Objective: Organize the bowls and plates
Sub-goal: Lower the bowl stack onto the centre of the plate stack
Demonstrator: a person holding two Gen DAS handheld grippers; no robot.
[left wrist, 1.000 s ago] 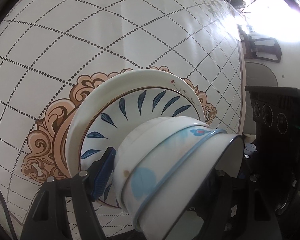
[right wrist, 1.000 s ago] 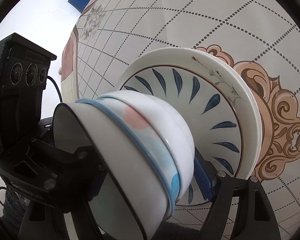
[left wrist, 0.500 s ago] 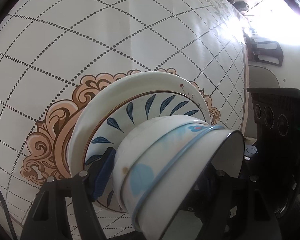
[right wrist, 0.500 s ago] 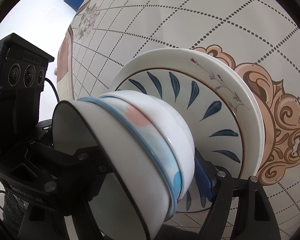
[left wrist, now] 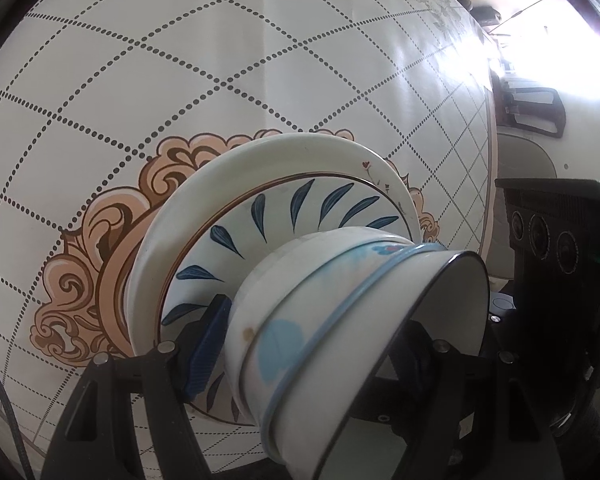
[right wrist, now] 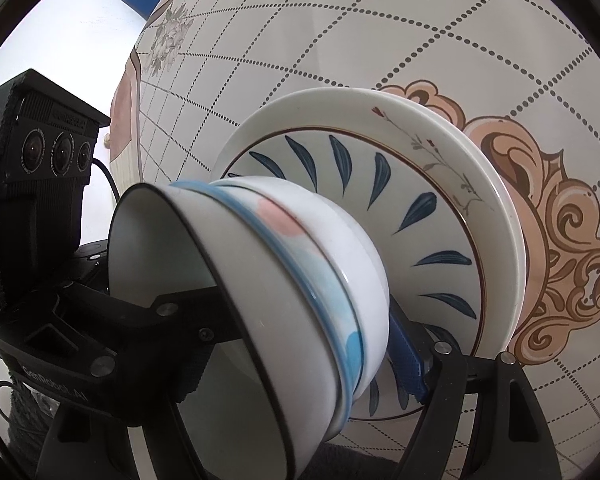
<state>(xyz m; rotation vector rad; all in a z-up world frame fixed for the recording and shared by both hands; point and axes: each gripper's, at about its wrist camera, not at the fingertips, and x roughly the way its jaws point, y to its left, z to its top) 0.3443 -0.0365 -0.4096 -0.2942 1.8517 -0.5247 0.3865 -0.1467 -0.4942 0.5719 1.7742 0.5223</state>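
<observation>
A stack of bowls (left wrist: 324,332) nests on a blue-leaf plate (left wrist: 284,216), which lies on a larger white plate (left wrist: 260,160). The top bowl is white with a dark rim; below it a bowl with a blue rim and blue and pink blotches. My left gripper (left wrist: 312,356) is shut on the bowl stack, one blue pad (left wrist: 206,348) against its left side. My right gripper (right wrist: 300,344) grips the same stack (right wrist: 300,264) from the opposite side, blue pad (right wrist: 406,364) at the lowest bowl. The plates (right wrist: 440,184) show behind it.
The tablecloth (left wrist: 180,60) is white with dotted diamond lines and a tan scroll ornament (left wrist: 92,256) under the plates. The table edge (left wrist: 488,128) and a dark chair (left wrist: 536,112) lie to the right. Each view shows the other gripper's black camera block (right wrist: 36,168).
The stack of plates and bowls shifts slightly in both views and the tablecloth slides beneath it; both grips stay the same.
</observation>
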